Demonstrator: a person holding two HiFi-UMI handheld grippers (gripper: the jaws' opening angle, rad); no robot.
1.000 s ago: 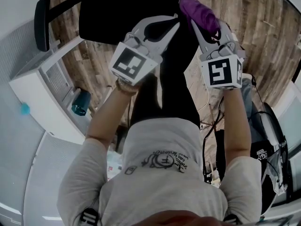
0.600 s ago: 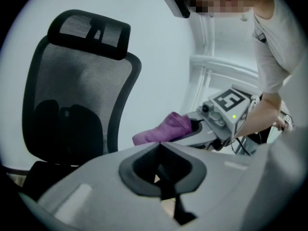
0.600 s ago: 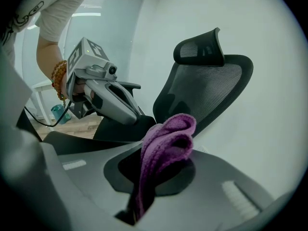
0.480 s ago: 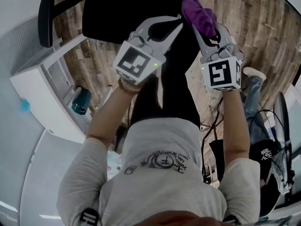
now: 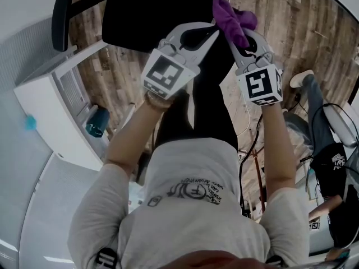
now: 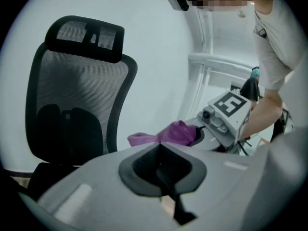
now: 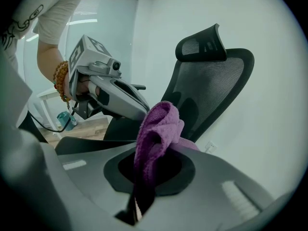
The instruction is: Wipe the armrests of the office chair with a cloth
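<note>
1. Right claw (image 5: 242,33): the jaws are clamped on the cloth (image 5: 233,17). In the right gripper view the purple cloth (image 7: 156,129) is pinched between the jaws, and a bunched fold stands out past the tips.
2. Left claw (image 5: 206,32): the jaws are together with nothing between them. The left gripper view shows the closed tips (image 6: 159,147) bare. The cloth (image 6: 166,134) sits beyond them and to the right, in the other claw.
3. Chair (image 5: 157,10): it is ahead of both claws. The mesh back (image 6: 72,95) fills the space in front of the left claw, to its left.
4. Armrest (image 5: 60,17): one is visible in the head view, well apart from both claws, far to the left of the left claw. The second armrest cannot be located with confidence.
5. Contact: the cloth is held in the air. It touches neither the armrest nor any other part of the chair.
6. Done, by judgement: the cloth is secured and brought up to the chair.
7. Left, by judgement: wiping is not under way. No armrest shows any sign of having been wiped, so both are taken as outstanding.
8. Next requirement, by judgement: move the right claw across to an armrest and lay the protruding fold flat on its top.
</note>
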